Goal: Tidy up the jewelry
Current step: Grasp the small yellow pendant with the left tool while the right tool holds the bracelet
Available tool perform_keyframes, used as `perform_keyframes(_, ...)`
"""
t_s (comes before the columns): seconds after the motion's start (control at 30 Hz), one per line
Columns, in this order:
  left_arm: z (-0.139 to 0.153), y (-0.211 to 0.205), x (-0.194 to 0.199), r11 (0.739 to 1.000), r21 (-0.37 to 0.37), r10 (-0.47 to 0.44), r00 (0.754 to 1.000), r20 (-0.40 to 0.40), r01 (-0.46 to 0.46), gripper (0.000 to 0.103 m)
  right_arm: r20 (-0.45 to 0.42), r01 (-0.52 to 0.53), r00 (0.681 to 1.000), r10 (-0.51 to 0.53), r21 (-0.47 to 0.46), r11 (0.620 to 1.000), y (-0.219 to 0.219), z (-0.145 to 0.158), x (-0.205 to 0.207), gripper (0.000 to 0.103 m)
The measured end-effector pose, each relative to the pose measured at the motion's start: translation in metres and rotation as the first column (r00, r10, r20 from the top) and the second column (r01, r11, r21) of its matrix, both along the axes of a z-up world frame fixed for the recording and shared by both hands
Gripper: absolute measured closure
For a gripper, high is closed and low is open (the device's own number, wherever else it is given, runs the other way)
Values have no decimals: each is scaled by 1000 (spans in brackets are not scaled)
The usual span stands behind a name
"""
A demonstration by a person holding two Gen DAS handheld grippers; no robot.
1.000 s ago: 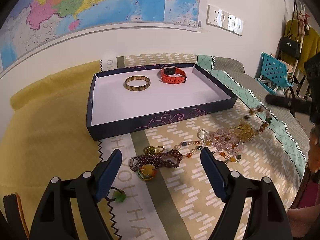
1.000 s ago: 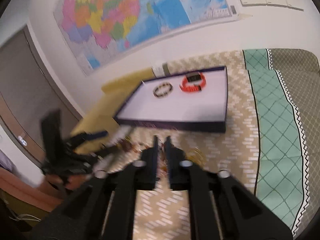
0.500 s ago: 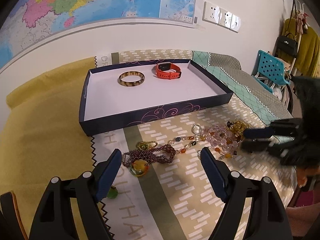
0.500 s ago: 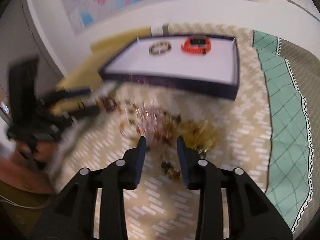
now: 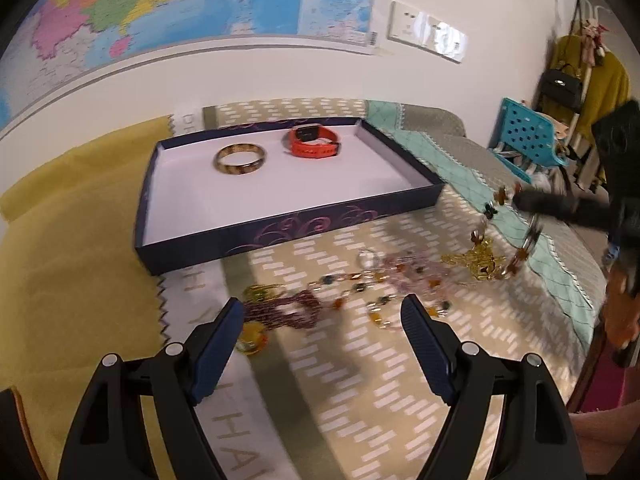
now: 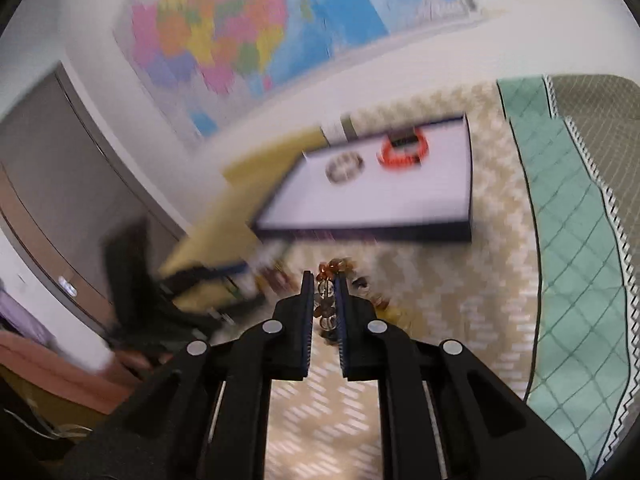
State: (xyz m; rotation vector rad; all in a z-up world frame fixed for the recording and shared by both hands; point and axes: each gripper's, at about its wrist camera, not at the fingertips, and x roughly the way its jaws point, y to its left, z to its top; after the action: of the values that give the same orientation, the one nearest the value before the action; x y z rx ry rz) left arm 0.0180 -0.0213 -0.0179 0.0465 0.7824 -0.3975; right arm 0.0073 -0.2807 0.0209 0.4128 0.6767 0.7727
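A dark blue tray (image 5: pixel 280 236) (image 6: pixel 360 232) holds a brown bangle (image 5: pixel 240 159) (image 6: pixel 344 168) and an orange watch (image 5: pixel 314 146) (image 6: pixel 404 152). In front of it lies a tangle of jewelry: a dark red bead bracelet (image 5: pixel 288 312), an amber pendant (image 5: pixel 252 338), pale crystal beads (image 5: pixel 400 264) and a gold piece (image 5: pixel 478 260). My left gripper (image 5: pixel 322 304) hangs open over the bracelet, touching nothing. My right gripper (image 5: pixel 520 200) (image 6: pixel 322 276) is closing, its pads pinching an amber bead strand (image 5: pixel 486 210) (image 6: pixel 326 304) that hangs from it above the cloth.
A patterned beige cloth covers the surface, with yellow cloth (image 5: pixel 72 240) to the left and a teal quilt (image 6: pixel 572 240) to the right. A blue chair (image 5: pixel 528 136) and a coat rack with bags (image 5: pixel 568 84) stand at the right. A map wall is behind the tray.
My right gripper dropped into the pile with its jaws apart, then closed on the bead strand and drew it up to the right, dragging the tangle. My left gripper stayed open and almost still.
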Motion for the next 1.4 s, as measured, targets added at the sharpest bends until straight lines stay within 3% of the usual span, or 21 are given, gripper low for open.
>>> perform_keyframes(0.2, 5, -24, -4, 987, -49, -151, 988, 17, 152, 25, 61, -36, 998, 31, 85, 996, 0, 27, -10, 93)
perform_keyframes(0.4, -1, -44, -9, 979, -13, -202, 979, 15, 202, 25, 72, -45, 997, 39, 85, 995, 5, 30, -12, 93)
perform_keyframes(0.6, -1, -10, -12, 995, -8, -103, 995, 9, 103, 27, 42, -19, 999, 17, 58, 998, 7, 19, -6, 93)
perform_keyframes(0.87, 4, 34, -18, 998, 53, 14, 999, 30, -15, 34, 1, -10, 1000, 10, 36, 999, 13, 2, 1, 93)
perform_keyframes(1.2, 1, 47, -18, 997, 78, 23, 999, 23, -25, 52, -31, 0, 1000, 1, 24, 1000, 16, -11, 5, 92)
perform_keyframes(1.3, 0, 40, -12, 996, 86, 6, 1000, 28, -8, 54, -38, -3, 999, 4, 26, 1000, 18, -13, 6, 92)
perform_keyframes(1.4, -7, 33, -1, 995, 103, 12, 1000, -6, -12, 62, -39, -5, 999, 6, 26, 1000, 19, -13, 6, 92)
